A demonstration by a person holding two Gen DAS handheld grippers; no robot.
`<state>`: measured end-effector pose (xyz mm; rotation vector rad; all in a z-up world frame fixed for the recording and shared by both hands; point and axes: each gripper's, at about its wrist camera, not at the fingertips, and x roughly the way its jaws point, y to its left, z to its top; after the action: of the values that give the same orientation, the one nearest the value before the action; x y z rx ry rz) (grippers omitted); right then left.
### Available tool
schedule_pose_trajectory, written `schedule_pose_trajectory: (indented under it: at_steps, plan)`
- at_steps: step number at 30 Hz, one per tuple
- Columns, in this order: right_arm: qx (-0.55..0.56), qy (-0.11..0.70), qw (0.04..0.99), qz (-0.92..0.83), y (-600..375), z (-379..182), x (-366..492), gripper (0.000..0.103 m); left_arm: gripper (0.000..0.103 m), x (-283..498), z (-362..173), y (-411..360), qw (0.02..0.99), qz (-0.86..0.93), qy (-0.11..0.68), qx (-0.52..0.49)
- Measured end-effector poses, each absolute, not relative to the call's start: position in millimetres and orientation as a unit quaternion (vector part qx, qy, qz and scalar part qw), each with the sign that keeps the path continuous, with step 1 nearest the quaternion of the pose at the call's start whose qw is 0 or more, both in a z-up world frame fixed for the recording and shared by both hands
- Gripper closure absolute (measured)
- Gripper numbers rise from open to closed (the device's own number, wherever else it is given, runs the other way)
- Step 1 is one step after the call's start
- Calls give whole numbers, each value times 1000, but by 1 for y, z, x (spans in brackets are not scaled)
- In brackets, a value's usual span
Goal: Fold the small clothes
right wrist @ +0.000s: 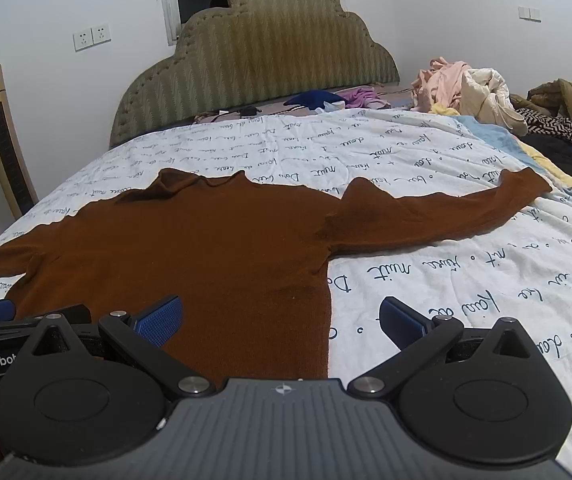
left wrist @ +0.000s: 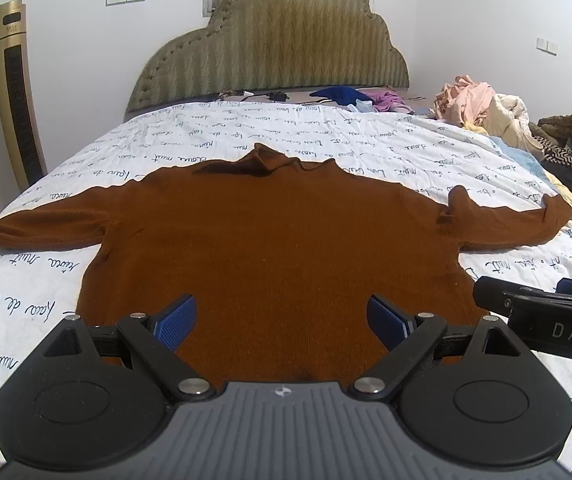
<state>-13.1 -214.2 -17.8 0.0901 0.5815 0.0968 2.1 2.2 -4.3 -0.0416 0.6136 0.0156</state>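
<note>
Both grippers, left [left wrist: 282, 322] and right [right wrist: 282, 320], jaws released above brown sweater [left wrist: 278, 240] flat on bedspread [left wrist: 326, 132].

A white bedspread printed with dark cursive script [left wrist: 286, 132] covers the bed, below an olive scalloped upholstered headboard [left wrist: 270, 48]. A gold tower fan [left wrist: 16, 92] stands at the left wall. Heaped pink and cream laundry [right wrist: 466, 88] lies right.
</note>
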Motion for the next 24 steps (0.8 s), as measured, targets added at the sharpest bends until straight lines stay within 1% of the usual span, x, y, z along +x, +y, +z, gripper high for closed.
schedule_pose_trajectory:
  at_steps: [24]
  plan:
    - [46, 290, 955, 44, -217, -19, -11, 0, 10, 5, -6, 3, 951, 10, 310, -21]
